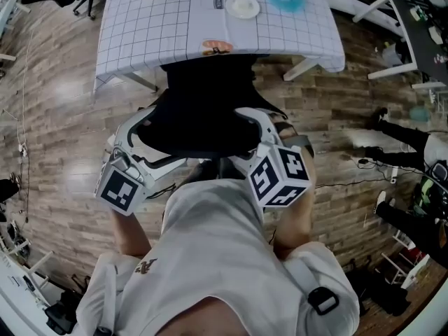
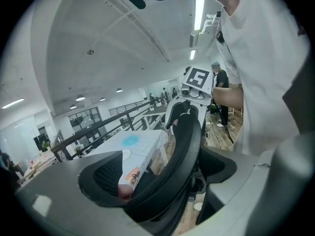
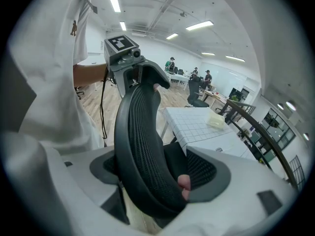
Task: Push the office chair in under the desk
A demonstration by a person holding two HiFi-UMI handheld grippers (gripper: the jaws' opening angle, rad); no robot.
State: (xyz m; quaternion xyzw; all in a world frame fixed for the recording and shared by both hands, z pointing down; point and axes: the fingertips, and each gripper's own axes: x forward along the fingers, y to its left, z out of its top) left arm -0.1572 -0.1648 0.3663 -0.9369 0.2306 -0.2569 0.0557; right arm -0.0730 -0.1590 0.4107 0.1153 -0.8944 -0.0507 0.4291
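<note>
Fingers of left gripper and right gripper clamp office chair backrest at desk.

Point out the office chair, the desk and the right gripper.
office chair (image 1: pixel 206 110), head view, on the black backrest.
desk (image 1: pixel 161 26), head view, on its bare gridded top.
right gripper (image 3: pixel 155 173), right gripper view, midway between jaws clamping the backrest.
</note>
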